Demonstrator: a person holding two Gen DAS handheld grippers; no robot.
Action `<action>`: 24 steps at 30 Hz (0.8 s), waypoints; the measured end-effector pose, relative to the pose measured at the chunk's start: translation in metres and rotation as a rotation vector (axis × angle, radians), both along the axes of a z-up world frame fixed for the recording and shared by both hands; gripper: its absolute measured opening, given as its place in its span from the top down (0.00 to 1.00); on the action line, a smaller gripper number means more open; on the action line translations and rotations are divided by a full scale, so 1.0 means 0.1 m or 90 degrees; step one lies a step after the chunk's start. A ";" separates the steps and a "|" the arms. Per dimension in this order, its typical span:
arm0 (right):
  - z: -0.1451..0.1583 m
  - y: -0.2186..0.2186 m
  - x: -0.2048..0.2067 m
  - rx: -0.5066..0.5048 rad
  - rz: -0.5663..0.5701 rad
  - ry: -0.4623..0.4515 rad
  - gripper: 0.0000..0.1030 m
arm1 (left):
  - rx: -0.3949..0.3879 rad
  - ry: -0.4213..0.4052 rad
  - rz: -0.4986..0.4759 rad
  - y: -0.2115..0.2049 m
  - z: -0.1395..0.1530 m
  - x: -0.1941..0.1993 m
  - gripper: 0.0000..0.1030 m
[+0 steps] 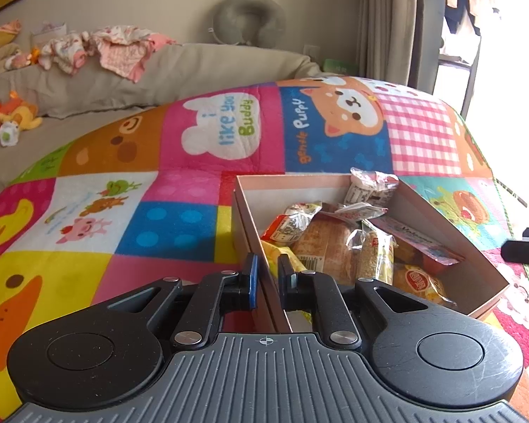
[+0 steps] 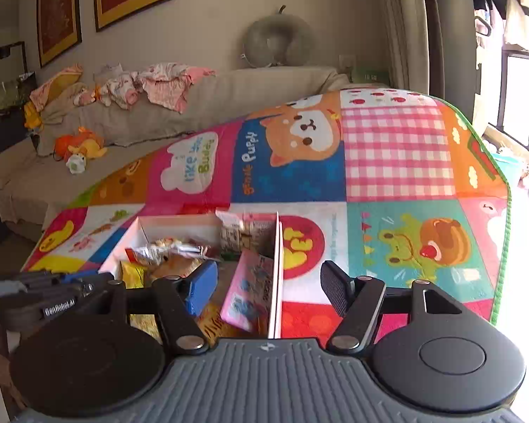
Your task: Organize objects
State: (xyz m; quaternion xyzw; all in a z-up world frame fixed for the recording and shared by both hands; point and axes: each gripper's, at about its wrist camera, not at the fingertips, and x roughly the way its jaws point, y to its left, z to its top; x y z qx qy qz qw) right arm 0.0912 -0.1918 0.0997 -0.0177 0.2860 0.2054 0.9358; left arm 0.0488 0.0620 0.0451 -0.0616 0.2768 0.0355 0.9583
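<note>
L gripper (image 1: 268,275): jaws clenched on the near-left wall of the cardboard box (image 1: 245,211), one finger outside, one inside. R gripper (image 2: 268,290): jaws released, straddling the box's right wall (image 2: 278,264) w/o touching it; the wall stands roughly midway btw the blue pad (image 2: 202,287) and the black pad (image 2: 335,292).

Box sits on the patchwork play mat (image 1: 141,183), full of snack packets (image 1: 335,243); a pink flat pack (image 2: 248,296) leans inside against the right wall.

Step looks like gripping the box on both sides to move it. To do it well: center the R jaws on the wall, keep the pink pack out of the pinch, clamp low enough that thin card doesn't buckle, then lift both sides level so the packets don't spill.

Hard to tell: box's near edge is cut off behind both gripper bodies; its lid, if any, isn't seen; labels on the packets are mostly unreadable; what the mat lies on can't be made out; window side is blown out.
</note>
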 end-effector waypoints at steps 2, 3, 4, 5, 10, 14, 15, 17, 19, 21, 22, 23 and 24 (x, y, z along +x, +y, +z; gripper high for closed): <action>-0.13 -0.05 -0.11 -0.033 0.001 0.006 0.32 | 0.000 -0.001 0.000 0.00 0.00 0.00 0.86; -0.18 -0.07 -0.17 -0.048 0.001 0.009 0.30 | 0.000 -0.001 0.000 0.00 0.00 0.00 0.86; -0.21 -0.08 -0.21 -0.056 0.003 0.010 0.28 | 0.000 -0.002 -0.002 0.00 0.00 0.00 0.86; -0.26 -0.10 -0.28 -0.062 0.010 0.012 0.26 | 0.002 -0.002 -0.004 0.00 0.00 0.00 0.86; -0.42 -0.08 -0.47 -0.066 0.066 0.019 0.23 | 0.024 -0.002 -0.021 -0.07 0.01 0.19 0.87; -0.61 0.09 -0.37 -0.094 0.047 0.030 0.34 | 0.043 -0.008 -0.071 -0.18 0.01 0.65 0.87; -0.63 0.10 -0.28 -0.078 0.049 0.051 0.34 | 0.051 -0.013 -0.085 -0.19 -0.01 0.79 0.88; -0.64 0.11 -0.11 -0.051 0.023 0.066 0.34 | 0.074 -0.002 -0.088 -0.18 -0.09 1.05 0.74; -0.65 0.17 0.05 -0.066 -0.015 0.043 0.34 | 0.077 0.066 -0.078 -0.13 -0.21 1.31 0.58; -0.67 0.21 0.19 -0.080 -0.057 0.021 0.34 | 0.025 0.083 -0.076 -0.06 -0.26 1.38 0.54; -0.68 0.22 0.25 -0.086 -0.071 0.017 0.32 | 0.027 0.076 -0.070 -0.06 -0.25 1.37 0.54; -0.69 0.22 0.29 -0.088 -0.080 0.014 0.31 | 0.038 0.060 -0.064 -0.06 -0.24 1.33 0.55; -0.71 0.22 0.31 -0.091 -0.088 0.012 0.27 | 0.047 0.033 -0.053 -0.05 -0.20 1.25 0.53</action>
